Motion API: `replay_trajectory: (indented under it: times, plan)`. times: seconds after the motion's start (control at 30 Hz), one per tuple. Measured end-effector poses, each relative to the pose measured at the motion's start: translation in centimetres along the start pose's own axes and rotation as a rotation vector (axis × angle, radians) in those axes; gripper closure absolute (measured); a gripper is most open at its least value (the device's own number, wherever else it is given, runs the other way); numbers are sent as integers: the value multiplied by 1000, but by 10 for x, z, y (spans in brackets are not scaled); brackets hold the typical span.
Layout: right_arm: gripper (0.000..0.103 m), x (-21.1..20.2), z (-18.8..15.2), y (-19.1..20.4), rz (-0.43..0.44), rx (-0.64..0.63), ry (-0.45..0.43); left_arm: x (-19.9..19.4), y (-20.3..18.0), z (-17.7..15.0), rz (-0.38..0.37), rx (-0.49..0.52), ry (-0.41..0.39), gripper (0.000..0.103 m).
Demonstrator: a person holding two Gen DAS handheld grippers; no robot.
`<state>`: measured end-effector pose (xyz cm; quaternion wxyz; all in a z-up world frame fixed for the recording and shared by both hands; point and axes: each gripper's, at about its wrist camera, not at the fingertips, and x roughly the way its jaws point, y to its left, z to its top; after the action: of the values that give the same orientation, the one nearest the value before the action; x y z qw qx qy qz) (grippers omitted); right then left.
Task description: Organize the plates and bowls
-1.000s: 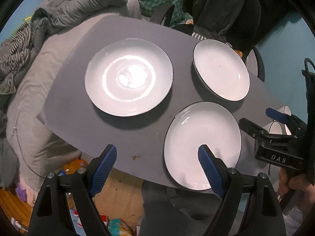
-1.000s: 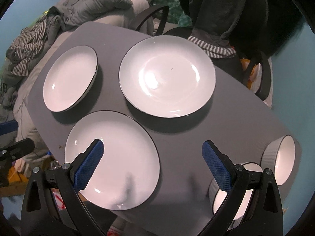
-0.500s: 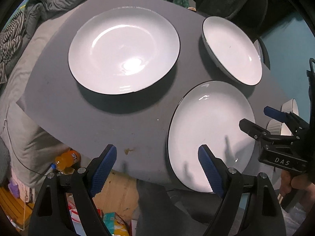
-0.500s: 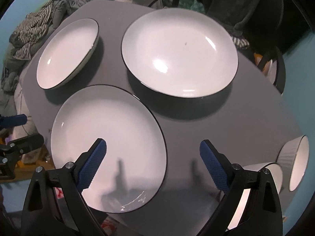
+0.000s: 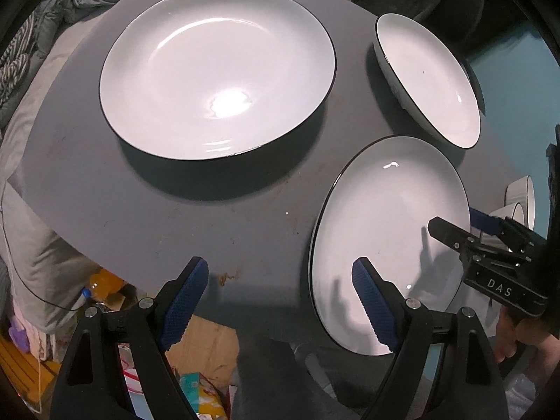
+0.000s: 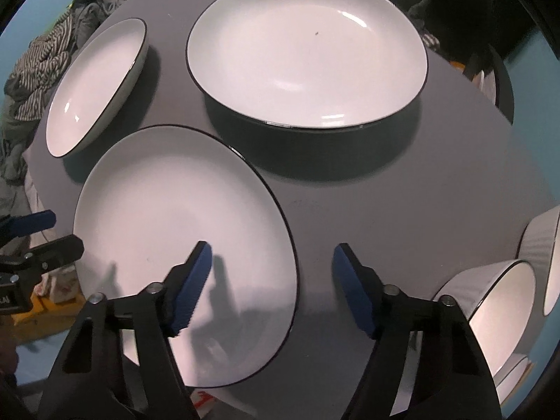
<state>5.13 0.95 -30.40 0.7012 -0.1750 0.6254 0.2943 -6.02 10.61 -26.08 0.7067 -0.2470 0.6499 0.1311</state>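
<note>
The right claw (image 6: 272, 273) hangs over the near plate (image 6: 182, 238), its jaws closing astride the plate's right rim, pads not touching it. The left claw (image 5: 280, 297), spread wide and empty, straddles that plate's left rim at the grey counter (image 5: 175, 217) front edge. Bare counter lies between the near plate, the large plate (image 5: 217, 70) and two bowls (image 6: 497, 301).

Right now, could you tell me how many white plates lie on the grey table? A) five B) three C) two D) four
B: one large plate, a smaller plate and the nearest plate lie apart on the grey table.
</note>
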Motion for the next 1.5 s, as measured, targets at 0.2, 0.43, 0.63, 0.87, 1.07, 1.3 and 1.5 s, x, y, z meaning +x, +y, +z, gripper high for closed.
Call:
replay_trajectory:
  times: [0.2,0.43,0.63,0.87,1.07,1.3,1.5]
  plan:
    - [47,5,0,-6,-6,50,15,6,-6,9,1,37,46,36]
    - [67,1,-8,-6,18,110,7,9,-13,16,-25,80,78,46]
    - [71,-5,-14,-12,48,190,-1,15,-28,26,-24,141,114,59]
    - [74,-7,-19,-26,64,249,-18,28,-38,33,-42,181,147,69]
    - [74,-8,-21,-28,65,255,7,36,-46,42,-67,178,171,76]
    - [76,-9,-24,-28,82,227,41,46,-42,37,-102,160,188,84]
    - [81,-8,-24,-38,131,209,75,50,-39,33,-110,161,189,84]
